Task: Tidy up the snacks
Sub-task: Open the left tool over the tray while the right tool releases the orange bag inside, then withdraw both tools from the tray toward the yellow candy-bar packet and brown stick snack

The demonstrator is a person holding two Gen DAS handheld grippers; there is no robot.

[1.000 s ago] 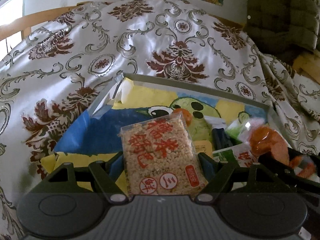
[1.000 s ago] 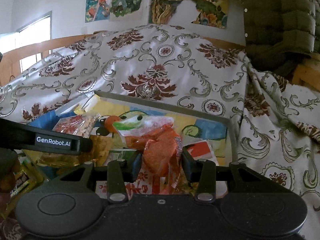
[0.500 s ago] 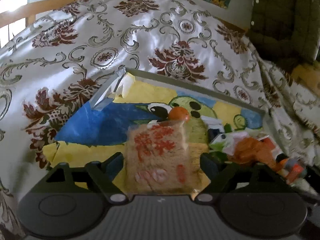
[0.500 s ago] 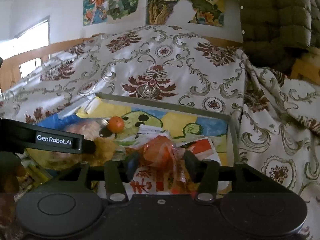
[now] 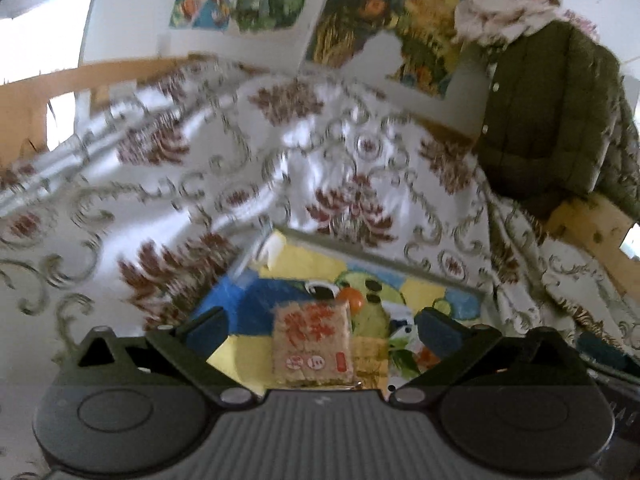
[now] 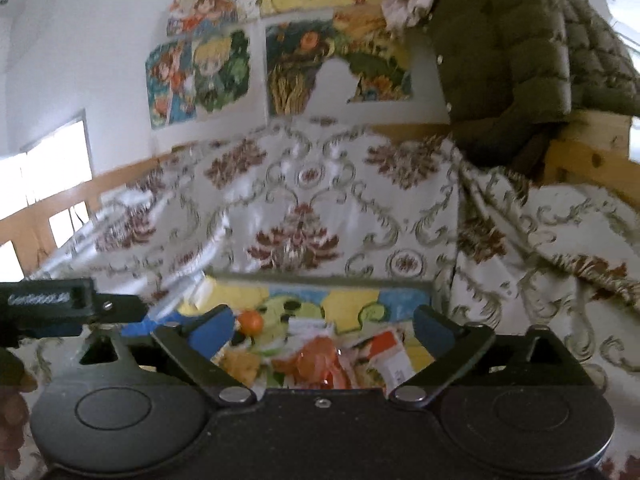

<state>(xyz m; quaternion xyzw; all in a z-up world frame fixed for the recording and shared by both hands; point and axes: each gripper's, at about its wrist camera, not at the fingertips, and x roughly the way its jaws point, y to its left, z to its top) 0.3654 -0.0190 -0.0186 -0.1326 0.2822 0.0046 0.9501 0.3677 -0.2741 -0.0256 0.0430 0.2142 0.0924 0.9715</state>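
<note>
Our left gripper has just spread its jaws wide, nothing pressed; the rice-cake packet lies flat in the tray, dropped there for sorting; our right gripper has likewise just opened, empty, above the orange packet in that tray.

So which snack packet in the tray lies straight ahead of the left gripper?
The tan rice-cake packet with red characters, lying flat, centred between the open left gripper fingers; the orange packet lies further right.
</note>
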